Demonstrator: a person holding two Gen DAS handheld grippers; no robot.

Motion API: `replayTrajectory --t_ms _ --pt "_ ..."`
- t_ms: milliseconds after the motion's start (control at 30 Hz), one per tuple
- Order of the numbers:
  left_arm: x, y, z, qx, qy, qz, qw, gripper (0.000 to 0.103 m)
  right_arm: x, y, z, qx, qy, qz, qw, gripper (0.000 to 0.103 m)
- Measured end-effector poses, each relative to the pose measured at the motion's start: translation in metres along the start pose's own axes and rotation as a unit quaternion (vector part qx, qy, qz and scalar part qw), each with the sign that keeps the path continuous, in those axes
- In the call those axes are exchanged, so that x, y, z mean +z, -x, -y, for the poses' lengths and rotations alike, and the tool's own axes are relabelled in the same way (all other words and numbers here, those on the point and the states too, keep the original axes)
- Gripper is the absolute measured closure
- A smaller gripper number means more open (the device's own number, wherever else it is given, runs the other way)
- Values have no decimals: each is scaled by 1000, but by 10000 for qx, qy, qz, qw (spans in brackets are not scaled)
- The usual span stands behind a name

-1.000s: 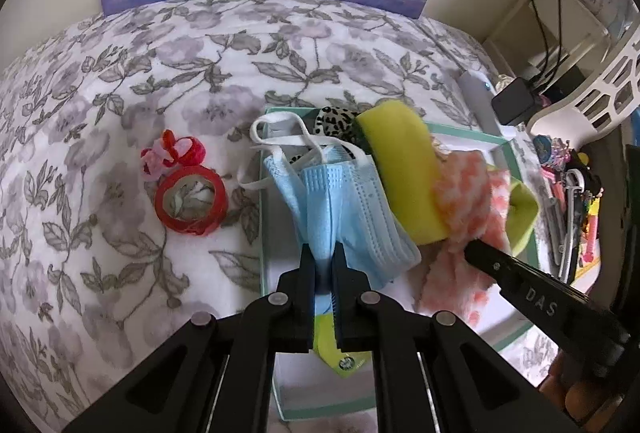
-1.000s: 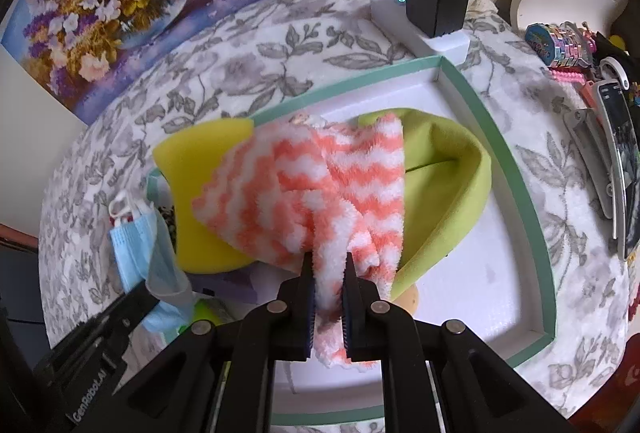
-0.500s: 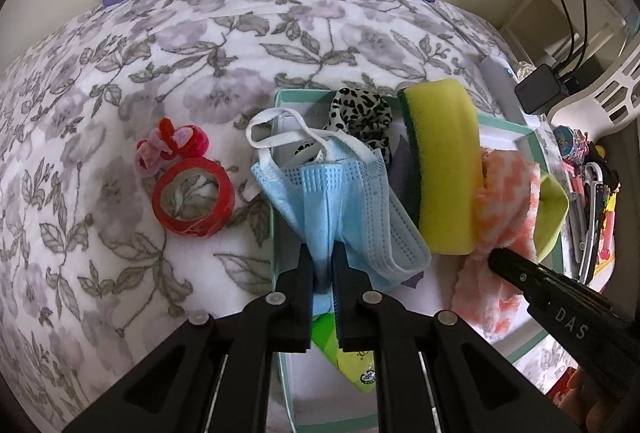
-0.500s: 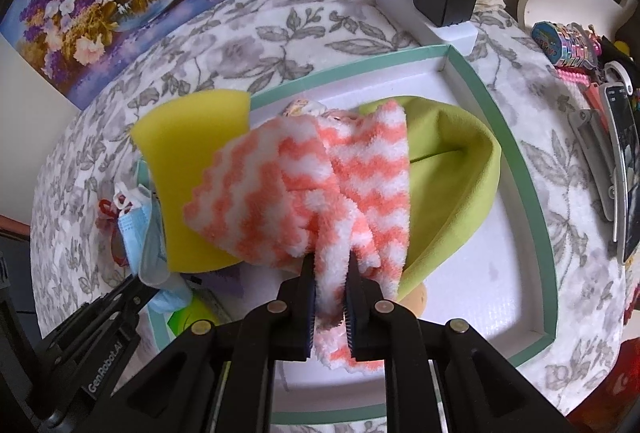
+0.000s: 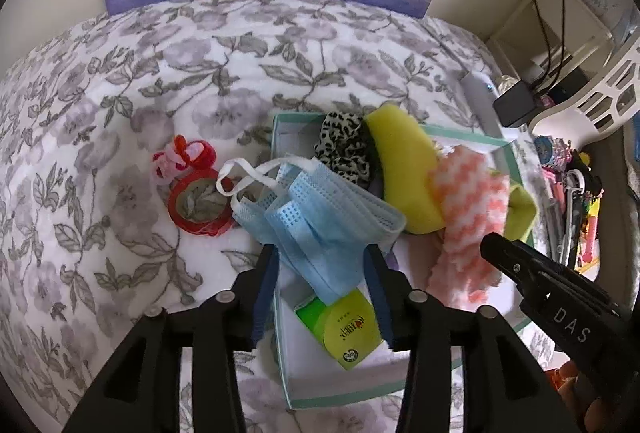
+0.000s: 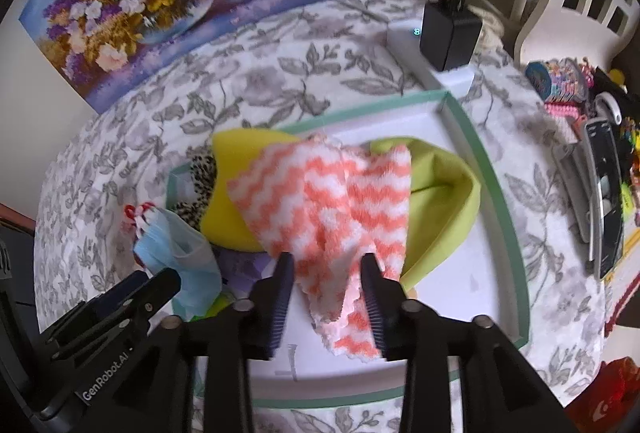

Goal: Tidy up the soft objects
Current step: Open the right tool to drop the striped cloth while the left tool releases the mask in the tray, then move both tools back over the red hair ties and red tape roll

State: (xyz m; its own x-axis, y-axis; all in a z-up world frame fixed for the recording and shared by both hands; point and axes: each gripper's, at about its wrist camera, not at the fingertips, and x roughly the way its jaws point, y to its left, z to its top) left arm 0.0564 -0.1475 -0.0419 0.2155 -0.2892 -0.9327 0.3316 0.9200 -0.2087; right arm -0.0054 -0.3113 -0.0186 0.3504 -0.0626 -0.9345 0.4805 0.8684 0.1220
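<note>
1. The left claw [image 5: 320, 253] has just been spreading its jaws; they stand apart with the blue face mask [image 5: 320, 221] lying loose between them, the pads not pressing on it.
2. That mask drapes over the near-left edge of the white tray [image 5: 508, 153], its white ear loops reaching away from the claw to the left.
3. The right claw [image 6: 328, 265] has likewise just been opening; its jaws are parted around the orange-and-white zigzag cloth [image 6: 332, 193], which lies slack in the tray.
4. Beyond the right claw, the cloth rests on a yellow sponge [image 6: 232, 169] and a green cloth [image 6: 444, 189].
5. A leopard-print scrunchie [image 5: 344, 149] sits in the tray's far corner ahead of the left claw.
6. Left of the left claw, outside the tray, a red tape roll [image 5: 200, 209] lies on the floral surface [image 5: 120, 113].
</note>
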Motion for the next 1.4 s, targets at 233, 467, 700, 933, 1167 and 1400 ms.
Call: replayTrajectory --t_ms 233,467,700,933,1167,1400 --pt "3 25 -10 -84 175 220 9996 37 2 23 -4 74 38 293 9995 55" --pt "8 44 -31 427 423 597 9964 15 2 30 -6 53 91 383 9992 36" --pt "8 44 -42 820 471 685 9932 7 1 29 -6 101 106 380 9992 19" --pt "7 43 -46 914 513 663 9923 7 0 29 -11 21 252 426 9988 0" --pt "7 42 -52 1086 643 710 9895 0 -1 27 -12 -3 329 431 9985 0" --pt "9 48 -61 1211 709 817 9867 0 -1 25 -17 -20 411 414 9983 0"
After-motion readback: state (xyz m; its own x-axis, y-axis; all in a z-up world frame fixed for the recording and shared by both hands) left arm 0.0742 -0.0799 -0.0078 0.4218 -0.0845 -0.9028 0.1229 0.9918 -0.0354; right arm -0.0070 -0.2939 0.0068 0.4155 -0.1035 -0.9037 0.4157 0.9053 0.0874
